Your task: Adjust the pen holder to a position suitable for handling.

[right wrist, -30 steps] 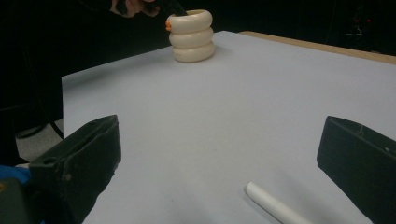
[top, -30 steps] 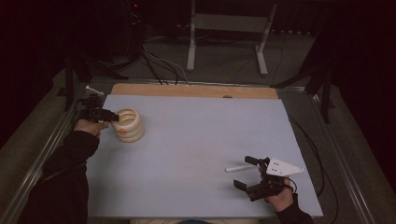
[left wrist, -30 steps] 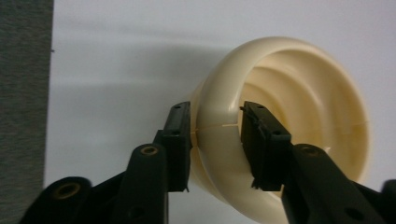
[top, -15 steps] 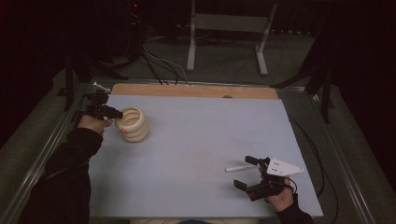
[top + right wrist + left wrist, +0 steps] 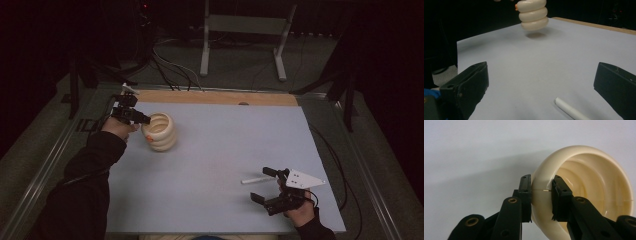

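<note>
While the left tongs [image 5: 142, 120] clamp the rim of a cream ribbed cup [image 5: 159, 131], one jaw outside the wall and one inside, the cup hangs tilted just above the counter [image 5: 220, 150] at about ten o'clock (its shadow lies beneath it in the right gripper view). At about five o'clock the right tongs [image 5: 264, 184] rest with jaws wide apart, a white stick [image 5: 255, 179] lying between them.

Left hand-held gripper [image 5: 141, 119] clamped; right hand-held gripper [image 5: 263, 184] spread wide.
</note>
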Motion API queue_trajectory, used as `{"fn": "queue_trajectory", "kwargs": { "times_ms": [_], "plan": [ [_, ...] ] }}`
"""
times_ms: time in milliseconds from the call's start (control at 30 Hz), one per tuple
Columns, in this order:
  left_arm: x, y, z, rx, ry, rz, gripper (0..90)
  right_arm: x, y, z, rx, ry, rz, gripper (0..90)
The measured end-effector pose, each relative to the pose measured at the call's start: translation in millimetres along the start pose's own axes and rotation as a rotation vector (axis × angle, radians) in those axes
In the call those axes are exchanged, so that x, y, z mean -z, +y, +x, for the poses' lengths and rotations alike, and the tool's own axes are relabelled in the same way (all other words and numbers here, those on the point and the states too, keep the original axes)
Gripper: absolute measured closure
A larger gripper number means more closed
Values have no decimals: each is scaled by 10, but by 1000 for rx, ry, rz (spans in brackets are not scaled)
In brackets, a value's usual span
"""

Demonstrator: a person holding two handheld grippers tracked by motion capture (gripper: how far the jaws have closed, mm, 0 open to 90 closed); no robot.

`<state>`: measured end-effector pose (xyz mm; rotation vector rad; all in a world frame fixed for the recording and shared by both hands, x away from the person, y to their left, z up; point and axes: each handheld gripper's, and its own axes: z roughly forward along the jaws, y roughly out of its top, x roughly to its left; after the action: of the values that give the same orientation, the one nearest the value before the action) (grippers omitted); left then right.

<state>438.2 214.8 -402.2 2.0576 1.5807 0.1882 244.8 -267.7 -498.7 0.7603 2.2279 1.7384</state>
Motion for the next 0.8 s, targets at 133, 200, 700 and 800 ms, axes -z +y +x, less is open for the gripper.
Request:
{"fn": "queue_trajectory", "kwargs": {
  "times_ms": [133, 200, 700, 800],
  "plan": [
    [-48, 63, -187, -46, -14, 13, 738, -3, 1, 4, 1, 4, -1, 0],
    [-62, 75, -228, -55, -20, 16, 738, -4, 0, 3, 1, 3, 1, 0],
    [-291, 180, -871, -211, -86, 74, 744, -4, 0, 0, -3, 5, -3, 0],
    [-349, 183, -970, -222, -101, 85, 745, 0, -2, -3, -4, 7, -2, 0]
  ]
}}
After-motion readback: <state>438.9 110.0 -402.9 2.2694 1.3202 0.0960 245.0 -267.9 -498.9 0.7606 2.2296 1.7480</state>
